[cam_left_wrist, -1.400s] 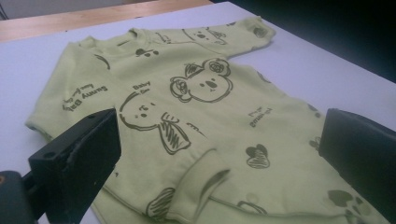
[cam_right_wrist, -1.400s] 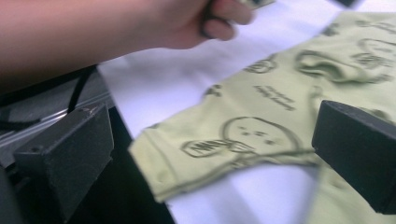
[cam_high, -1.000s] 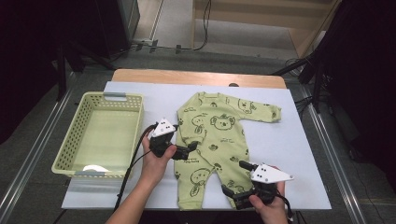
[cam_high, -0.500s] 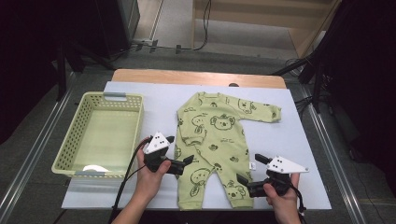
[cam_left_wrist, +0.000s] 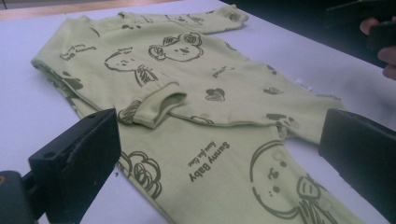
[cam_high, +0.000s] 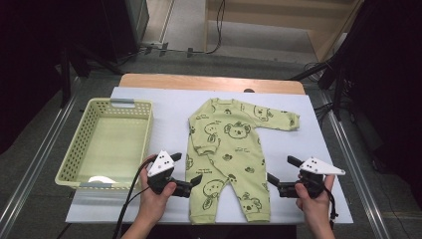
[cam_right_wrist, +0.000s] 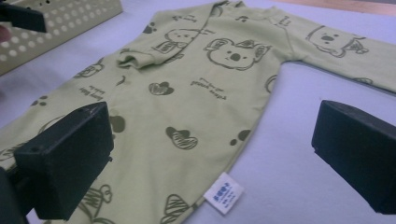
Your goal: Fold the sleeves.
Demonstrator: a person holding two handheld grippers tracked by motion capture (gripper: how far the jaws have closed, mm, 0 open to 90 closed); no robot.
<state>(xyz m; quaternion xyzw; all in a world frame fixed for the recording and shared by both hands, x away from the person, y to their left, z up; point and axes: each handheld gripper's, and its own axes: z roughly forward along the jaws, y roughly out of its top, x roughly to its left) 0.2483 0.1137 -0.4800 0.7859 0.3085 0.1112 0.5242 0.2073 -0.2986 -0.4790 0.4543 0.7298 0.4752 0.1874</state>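
White table (cam_high: 308, 149) | romper (cam_high: 229, 159) between left gripper (cam_high: 186, 172), right gripper (cam_high: 281, 172) | both agape

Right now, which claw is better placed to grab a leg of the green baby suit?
Left, probably. The left claw is open with its tips at the edge of the baby suit, beside one leg. The right claw, also open, is over bare white cover, apart from the other leg.

Two black jaws of the right gripper (cam_right_wrist: 210, 154) are standing wide apart, hovering low over a green romper (cam_right_wrist: 187, 93) that is lying flat on a white sheet (cam_right_wrist: 289, 186). A white label (cam_right_wrist: 224, 192) is sticking out from its side seam. A basket (cam_right_wrist: 65, 23) corner is showing top left.
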